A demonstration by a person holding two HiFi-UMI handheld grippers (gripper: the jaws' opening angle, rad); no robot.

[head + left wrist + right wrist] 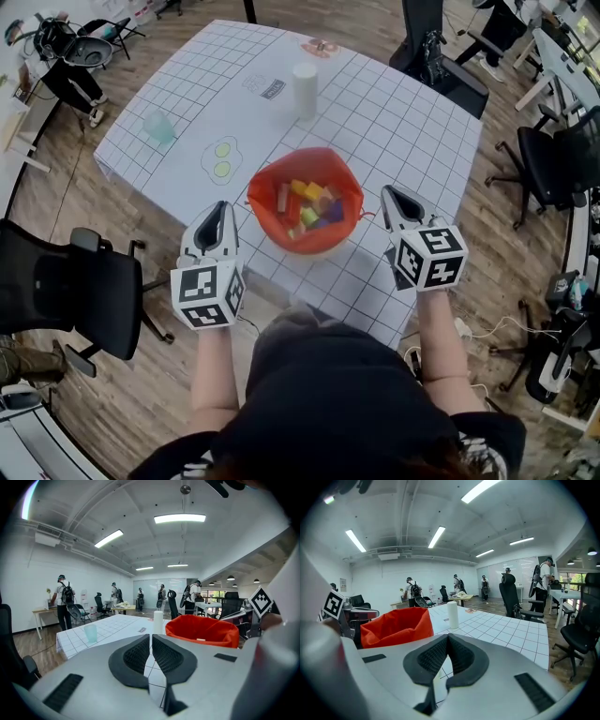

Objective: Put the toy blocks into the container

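Right in front of you, at twelve o'clock, the orange-red soft fabric container (270,190) sits on the white gridded bench (403,131), and the coloured toy blocks (309,208) are piled inside it. I can't spot a loose block anywhere on the bench, so the job looks done, or as good as.

Now the jaws. Your left gripper (221,204) hangs at the container's nine o'clock, just beside it and not touching. Its jaws are drawn together to a thin slit (150,637) with nothing between them. Your right gripper (386,190) mirrors it at three o'clock, jaws pressed fully together (447,637), empty too.

Further out, a white upright cylinder (305,91) stands at twelve o'clock beyond the container. A pale green translucent cup (158,127) waits well apart at ten o'clock.
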